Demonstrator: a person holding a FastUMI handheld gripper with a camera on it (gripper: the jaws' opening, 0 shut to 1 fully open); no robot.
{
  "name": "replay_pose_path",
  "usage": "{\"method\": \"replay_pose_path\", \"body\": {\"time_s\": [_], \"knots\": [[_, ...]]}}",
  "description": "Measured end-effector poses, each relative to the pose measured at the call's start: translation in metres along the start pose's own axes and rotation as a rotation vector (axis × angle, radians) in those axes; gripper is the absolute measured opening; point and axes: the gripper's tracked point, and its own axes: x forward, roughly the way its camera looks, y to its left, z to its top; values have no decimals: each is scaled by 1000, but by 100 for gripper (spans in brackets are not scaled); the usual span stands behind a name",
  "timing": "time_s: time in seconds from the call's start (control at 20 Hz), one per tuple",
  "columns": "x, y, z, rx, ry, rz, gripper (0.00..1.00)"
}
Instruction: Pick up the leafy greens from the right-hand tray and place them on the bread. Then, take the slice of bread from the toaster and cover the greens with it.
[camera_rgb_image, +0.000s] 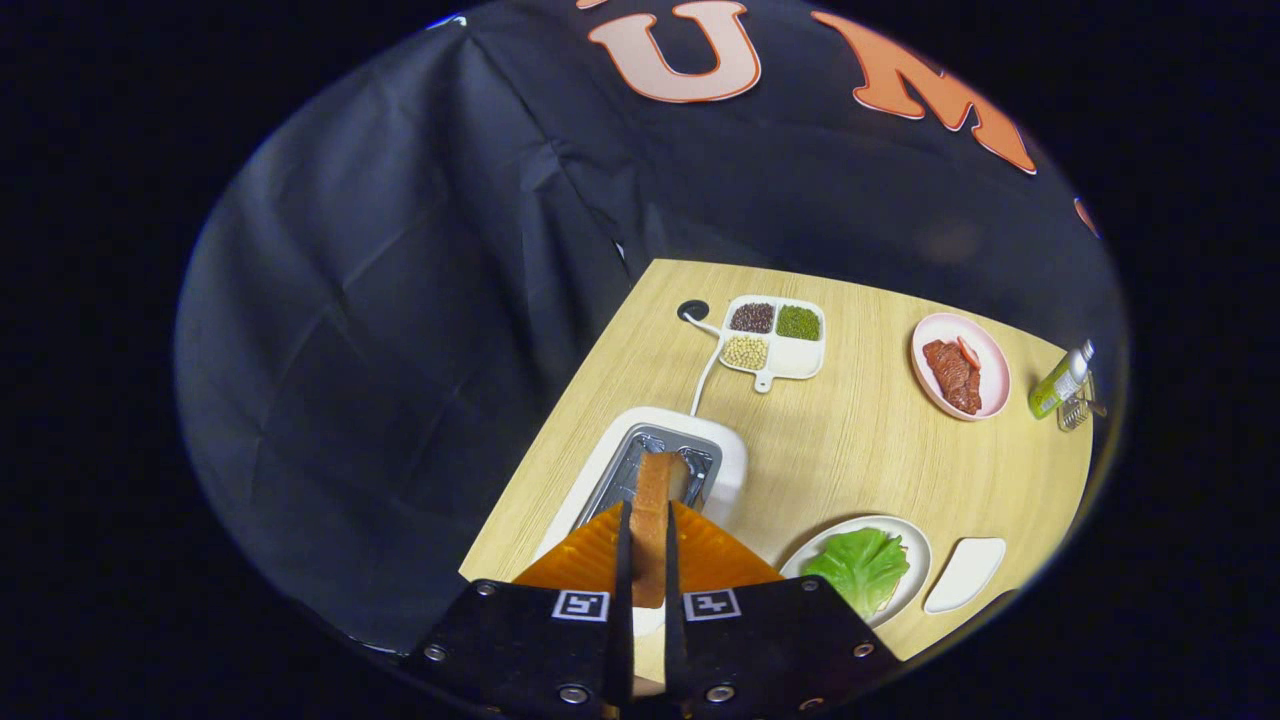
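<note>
Second step in hand: gripper (648, 560), low centre, clamps the bread slice (652, 525) above the toaster (730, 460). Next: carry it lower right onto the lettuce (858, 565).

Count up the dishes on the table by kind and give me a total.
Round plates: 2, a white plate under the leafy greens, a pink plate with meat.
Divided tray: 1.
Small empty white tray: 1.
Total: 4.
The hand-held gripper grips a bread slice.
</note>
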Motion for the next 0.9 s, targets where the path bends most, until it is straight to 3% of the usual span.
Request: {"method": "replay_pose_path", "body": {"time_s": [0.4, 0.9], "knots": [[-47, -14, -2, -3, -107, 71, 13], [-48, -82, -48, 59, -109, 82, 13]]}}
